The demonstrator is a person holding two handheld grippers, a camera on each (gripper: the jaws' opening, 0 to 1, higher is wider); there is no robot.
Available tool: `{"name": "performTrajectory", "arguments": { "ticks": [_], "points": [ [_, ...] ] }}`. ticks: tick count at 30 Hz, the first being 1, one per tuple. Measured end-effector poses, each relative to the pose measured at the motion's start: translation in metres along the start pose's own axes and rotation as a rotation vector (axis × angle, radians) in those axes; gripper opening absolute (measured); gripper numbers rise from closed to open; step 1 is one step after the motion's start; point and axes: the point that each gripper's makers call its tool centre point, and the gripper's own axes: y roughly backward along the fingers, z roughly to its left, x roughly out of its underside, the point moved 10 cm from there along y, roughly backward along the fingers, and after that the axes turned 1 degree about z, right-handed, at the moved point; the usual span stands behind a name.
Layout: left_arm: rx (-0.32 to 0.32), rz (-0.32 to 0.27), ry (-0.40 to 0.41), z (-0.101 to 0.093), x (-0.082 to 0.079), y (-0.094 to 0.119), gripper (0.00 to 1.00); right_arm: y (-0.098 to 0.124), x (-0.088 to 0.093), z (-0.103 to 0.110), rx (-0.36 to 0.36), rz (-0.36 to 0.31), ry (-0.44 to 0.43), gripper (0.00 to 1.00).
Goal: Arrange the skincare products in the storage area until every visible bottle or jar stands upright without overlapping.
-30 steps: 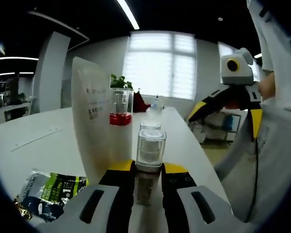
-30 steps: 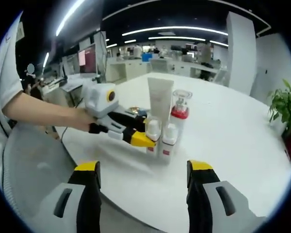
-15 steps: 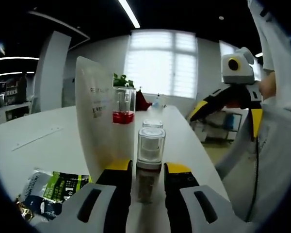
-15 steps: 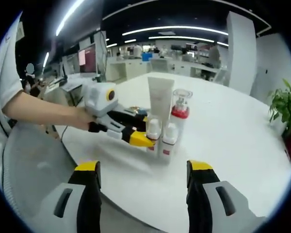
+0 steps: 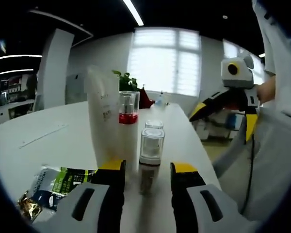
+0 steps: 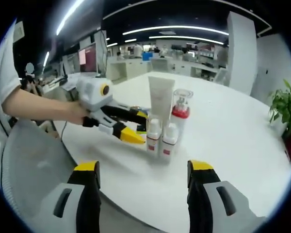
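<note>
A small bottle with a clear cap (image 5: 150,156) stands upright on the white table (image 5: 48,141), just ahead of my left gripper (image 5: 148,170), which is open with a gap on both sides of the bottle. Behind it stand a second small bottle (image 5: 153,125), a pump bottle with a red collar (image 5: 128,112) and a white tube (image 5: 104,121), all upright. From the right gripper view, the two small bottles (image 6: 153,136) (image 6: 169,140), the red-collared bottle (image 6: 180,114) and the tube (image 6: 161,100) form a tight cluster. My right gripper (image 6: 143,168) is open, well short of them.
A green and black packet (image 5: 53,187) lies flat on the table, left of the left jaw. A person's hand holds the left gripper (image 6: 136,127) from the left. The right gripper (image 5: 233,90) hangs at the right. A potted plant (image 6: 283,108) stands at the far right.
My left gripper opened wider and drew back from the clear-capped small bottle, which stays upright. The right gripper has not moved.
</note>
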Motion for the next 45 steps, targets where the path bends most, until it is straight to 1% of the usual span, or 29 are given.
{"name": "performTrajectory", "arguments": {
  "ticks": [3, 4, 5, 10, 11, 13, 14, 16, 17, 18, 19, 21, 22, 24, 25, 26, 28, 30, 35, 37, 39, 42, 45],
  "points": [
    [-0.014, 0.01, 0.01, 0.001, 0.0, 0.013, 0.33, 0.0, -0.001, 0.0, -0.002, -0.009, 0.001, 0.74],
    [-0.019, 0.014, 0.031, 0.0, -0.001, 0.018, 0.34, 0.0, -0.002, 0.0, -0.002, -0.015, 0.003, 0.74],
    [-0.022, 0.019, 0.042, -0.001, -0.001, 0.022, 0.37, 0.0, -0.002, 0.001, -0.002, -0.021, 0.006, 0.74],
    [-0.088, 0.032, 0.118, -0.006, 0.0, 0.042, 0.5, 0.001, -0.002, 0.001, 0.0, -0.034, 0.008, 0.75],
    [-0.101, 0.039, 0.124, -0.001, 0.005, 0.048, 0.54, 0.001, -0.002, 0.001, -0.003, -0.035, 0.008, 0.75],
    [-0.119, 0.049, 0.126, -0.005, 0.007, 0.054, 0.58, 0.001, -0.003, 0.002, -0.009, -0.037, 0.009, 0.76],
    [-0.13, 0.057, 0.144, -0.008, 0.007, 0.058, 0.6, 0.0, -0.003, 0.002, -0.012, -0.036, 0.011, 0.76],
    [-0.151, 0.057, 0.144, -0.013, 0.007, 0.065, 0.64, 0.0, -0.004, 0.003, -0.022, -0.036, 0.011, 0.76],
    [-0.17, 0.061, 0.161, -0.009, 0.011, 0.073, 0.67, -0.001, -0.004, 0.004, -0.03, -0.036, 0.011, 0.76],
    [-0.175, 0.06, 0.171, -0.01, 0.011, 0.077, 0.7, -0.001, -0.004, 0.004, -0.036, -0.04, 0.011, 0.76],
    [-0.177, 0.057, 0.184, -0.015, 0.009, 0.083, 0.69, -0.001, -0.005, 0.004, -0.044, -0.048, 0.005, 0.76],
    [-0.18, 0.064, 0.247, -0.02, 0.01, 0.096, 0.64, -0.001, -0.007, 0.004, -0.048, -0.058, 0.0, 0.76],
    [-0.187, 0.064, 0.251, -0.02, 0.011, 0.1, 0.64, -0.001, -0.008, 0.004, -0.049, -0.063, -0.004, 0.76],
    [-0.209, 0.056, 0.226, -0.024, 0.012, 0.109, 0.67, -0.002, -0.008, 0.002, -0.048, -0.065, -0.008, 0.76],
    [-0.215, 0.06, 0.237, -0.031, 0.012, 0.11, 0.68, -0.003, -0.008, 0.001, -0.046, -0.066, -0.011, 0.76],
    [-0.228, 0.062, 0.258, -0.032, 0.014, 0.114, 0.7, -0.002, -0.009, 0.001, -0.045, -0.07, -0.012, 0.76],
    [-0.244, 0.067, 0.27, -0.032, 0.016, 0.12, 0.75, -0.003, -0.011, 0.001, -0.044, -0.076, -0.014, 0.76],
    [-0.265, 0.08, 0.289, -0.035, 0.015, 0.129, 0.78, -0.004, -0.013, 0.001, -0.046, -0.08, -0.013, 0.76],
    [-0.31, 0.078, 0.312, -0.04, 0.011, 0.148, 0.88, -0.007, -0.018, 0.004, -0.048, -0.091, 0.011, 0.75],
    [-0.33, 0.076, 0.317, -0.039, 0.012, 0.157, 0.89, -0.009, -0.019, 0.006, -0.046, -0.09, 0.025, 0.75],
    [-0.347, 0.073, 0.334, -0.045, 0.007, 0.161, 0.91, -0.01, -0.018, 0.006, -0.041, -0.074, 0.05, 0.75],
    [-0.375, 0.065, 0.342, -0.047, 0.005, 0.169, 0.95, -0.008, -0.018, 0.005, -0.033, -0.068, 0.061, 0.75],
    [-0.407, 0.056, 0.363, -0.043, 0.008, 0.179, 0.97, -0.006, -0.017, 0.003, -0.012, -0.062, 0.068, 0.75]
  ]
}}
